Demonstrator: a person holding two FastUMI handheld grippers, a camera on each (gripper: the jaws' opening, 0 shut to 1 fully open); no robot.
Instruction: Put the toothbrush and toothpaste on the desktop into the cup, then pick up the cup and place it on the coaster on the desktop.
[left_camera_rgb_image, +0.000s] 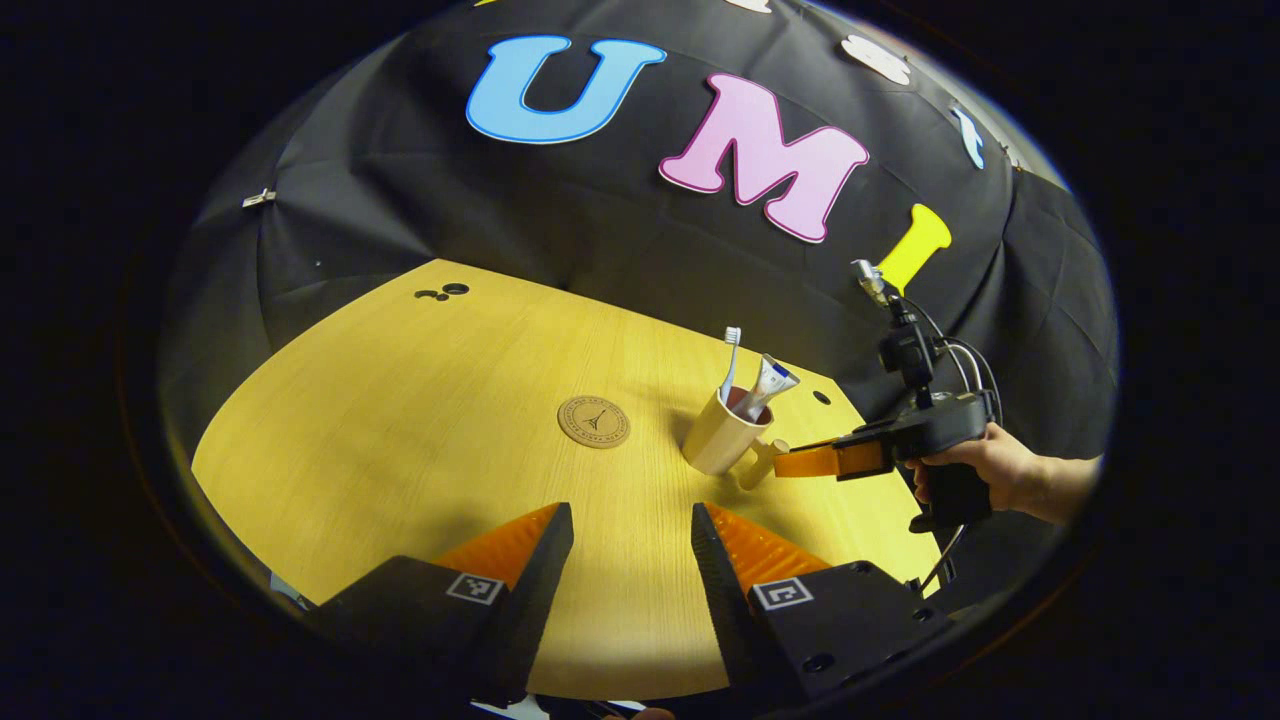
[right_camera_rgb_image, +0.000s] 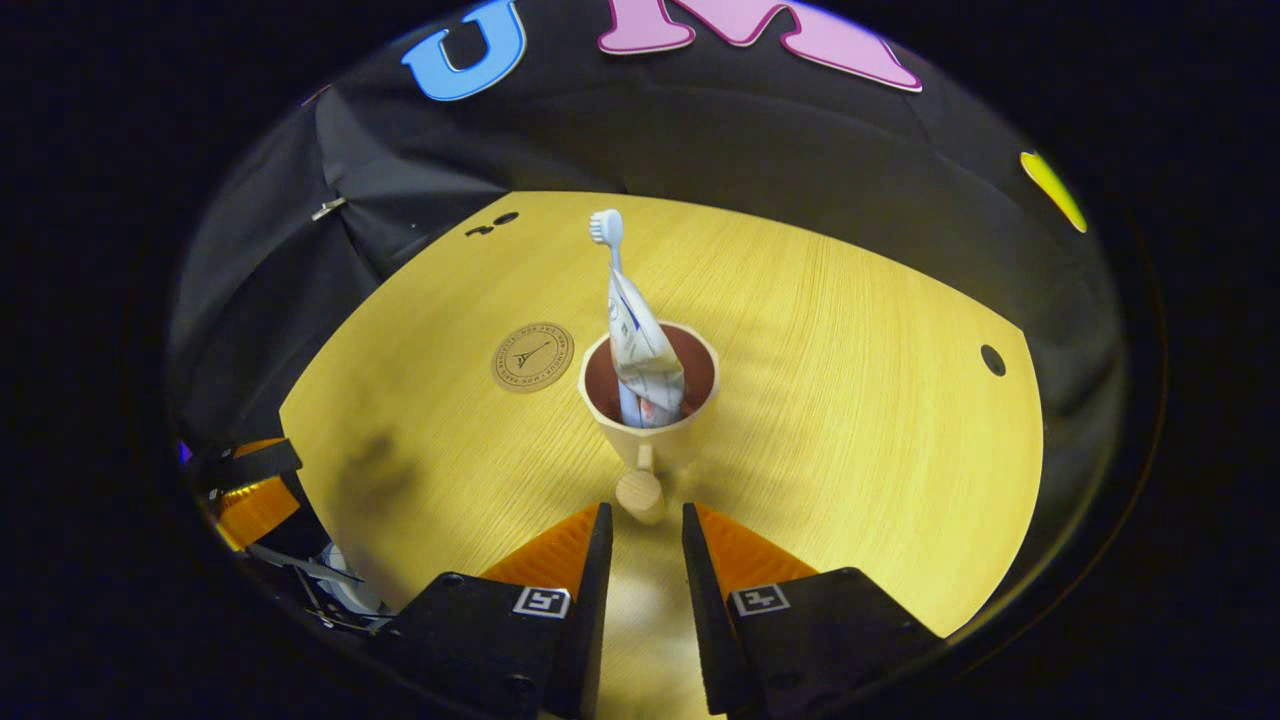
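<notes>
While the cup (right_camera_rgb_image: 650, 400) is seen at the centre of the right gripper view, upright on the table (right_camera_rgb_image: 850, 400), the toothbrush (right_camera_rgb_image: 607, 235) and toothpaste (right_camera_rgb_image: 640, 350) are held inside it. Its handle (right_camera_rgb_image: 640, 493) is met just ahead of the right gripper (right_camera_rgb_image: 645, 525), fingers parted. The coaster (right_camera_rgb_image: 532, 356) is found left of the cup. The left gripper (left_camera_rgb_image: 630, 530) is spread, lower centre.

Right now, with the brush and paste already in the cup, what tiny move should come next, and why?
Probably ease the right gripper forward so its open fingers straddle the cup's handle, then close. The toothbrush and toothpaste already stand inside, the handle sits just ahead of the fingertips, and the coaster waits bare beside it.
</notes>
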